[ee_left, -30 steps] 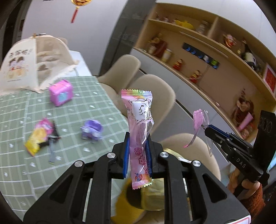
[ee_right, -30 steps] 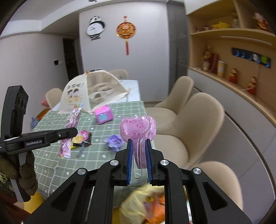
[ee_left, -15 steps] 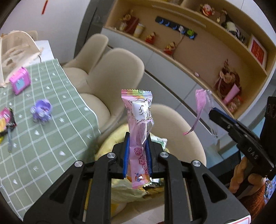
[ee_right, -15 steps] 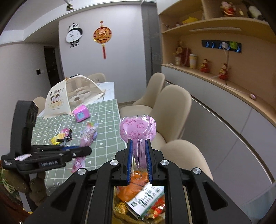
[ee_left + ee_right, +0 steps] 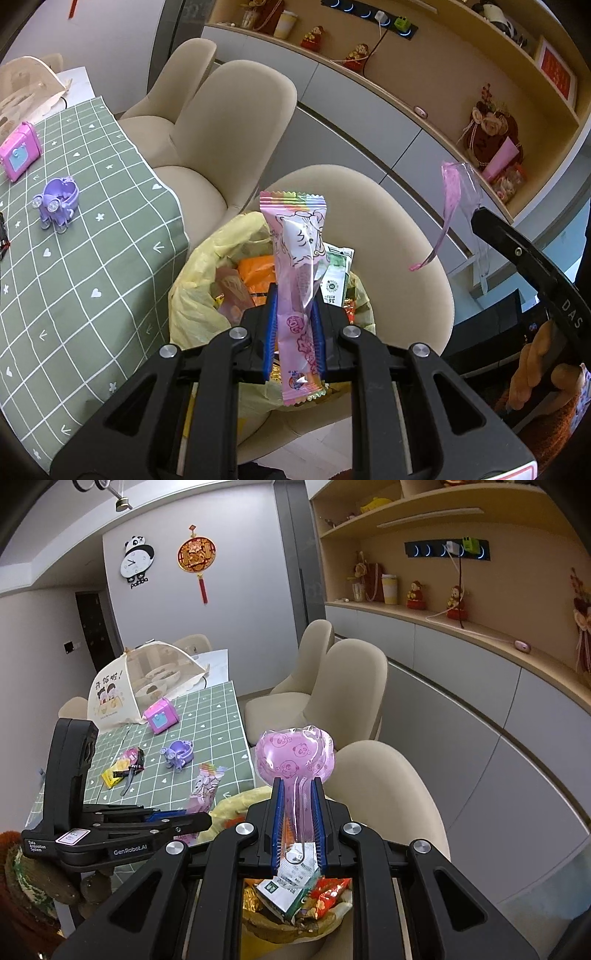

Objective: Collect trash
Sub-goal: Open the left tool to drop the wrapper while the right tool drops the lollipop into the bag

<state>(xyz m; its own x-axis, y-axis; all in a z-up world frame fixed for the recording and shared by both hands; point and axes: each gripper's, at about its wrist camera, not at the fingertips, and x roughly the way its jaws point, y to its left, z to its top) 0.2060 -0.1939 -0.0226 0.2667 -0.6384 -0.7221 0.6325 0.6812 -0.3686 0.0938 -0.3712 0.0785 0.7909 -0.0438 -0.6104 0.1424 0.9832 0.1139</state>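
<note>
My left gripper (image 5: 293, 306) is shut on a long pink candy wrapper (image 5: 297, 266) and holds it upright over a trash bin lined with a yellow bag (image 5: 195, 280), full of wrappers. My right gripper (image 5: 297, 786) is shut on a clear pink heart-shaped lollipop wrapper (image 5: 294, 757) above the same bin (image 5: 295, 897). The right gripper and its wrapper (image 5: 452, 206) show at the right of the left wrist view. The left gripper with its wrapper (image 5: 205, 786) shows at the left of the right wrist view. A yellow and pink wrapper (image 5: 123, 766) lies on the table.
The table with a green checked cloth (image 5: 74, 258) stands left of the bin. On it are a purple toy (image 5: 57, 201), a pink toy box (image 5: 18, 151) and a mesh food cover (image 5: 144, 686). Beige chairs (image 5: 236, 122) stand beside and behind the bin.
Both grippers have moved from beside the table to above the trash bin, still holding their wrappers. The bin's contents now show under both.
</note>
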